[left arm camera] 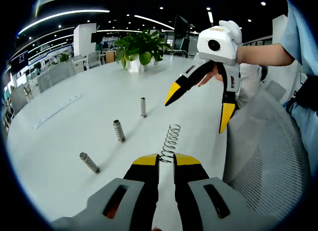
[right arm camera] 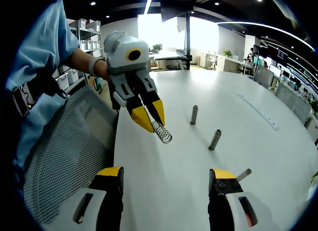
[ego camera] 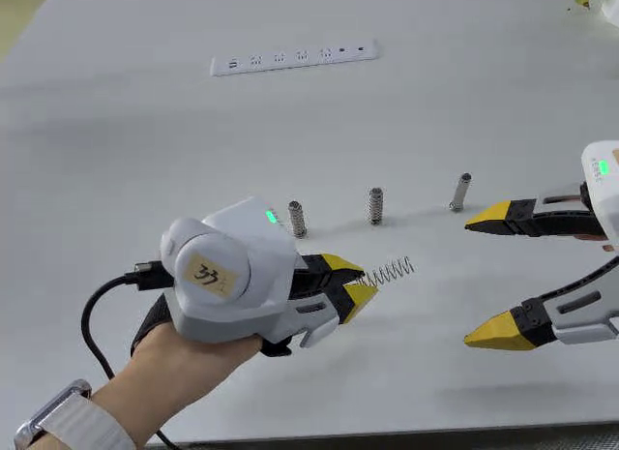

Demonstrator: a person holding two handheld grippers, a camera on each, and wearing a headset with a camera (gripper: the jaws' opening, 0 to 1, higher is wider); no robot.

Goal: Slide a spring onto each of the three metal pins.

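white table (ego camera: 116, 131), loose spring (ego camera: 390, 271) pinched in my left gripper (ego camera: 360, 281).
its jaws are clamped on one end of the spring; the rest sticks out past the tips, left of the bare pin (ego camera: 460, 193) and nearer me. my right gripper (ego camera: 471, 282) gapes wide, empty, just right of that pin. two sprung pins (ego camera: 375, 206) stand in line to the bare pin's left.
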